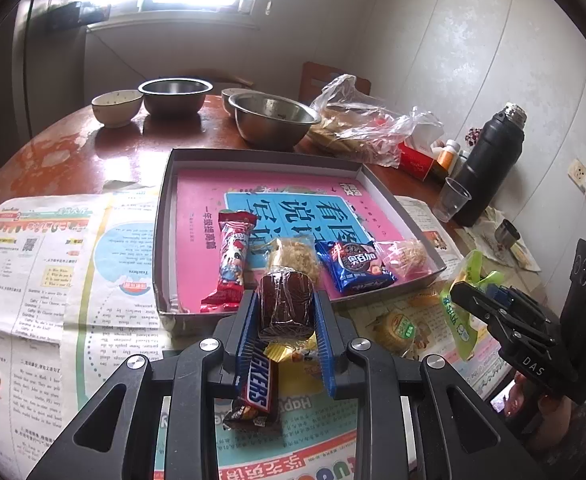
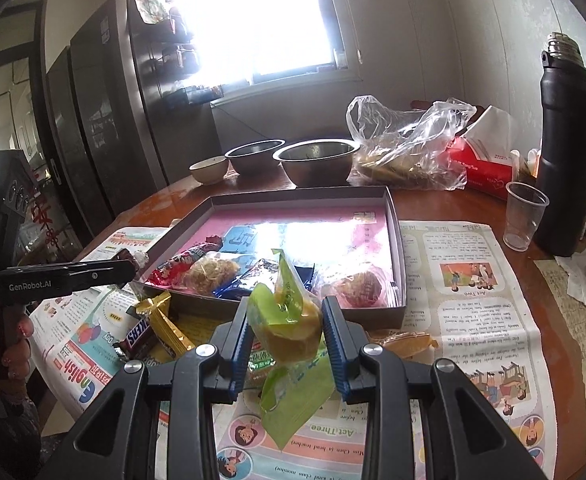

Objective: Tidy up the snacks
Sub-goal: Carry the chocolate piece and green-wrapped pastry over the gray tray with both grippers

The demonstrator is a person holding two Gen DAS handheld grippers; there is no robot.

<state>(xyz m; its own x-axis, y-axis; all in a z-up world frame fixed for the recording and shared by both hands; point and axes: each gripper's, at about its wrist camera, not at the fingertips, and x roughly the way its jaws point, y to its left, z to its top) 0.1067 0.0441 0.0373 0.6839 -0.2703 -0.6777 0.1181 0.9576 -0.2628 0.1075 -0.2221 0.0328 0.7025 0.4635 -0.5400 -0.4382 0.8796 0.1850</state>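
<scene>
I see a bright window (image 2: 269,20) in the far wall, blown out white, throwing glare across the room. Below it runs a pale sill (image 1: 173,24). To my left stands a tall dark refrigerator (image 2: 105,120), its door shelves cluttered. The right wall (image 1: 473,60) is pale, faintly mottled panelling with vertical seams, and a wall socket (image 1: 581,176) sits low on it. The bench (image 1: 73,148) is round, reddish-brown wood, its varnish worn in patches. A wooden chair back (image 1: 313,76) rises beyond its far edge.
</scene>
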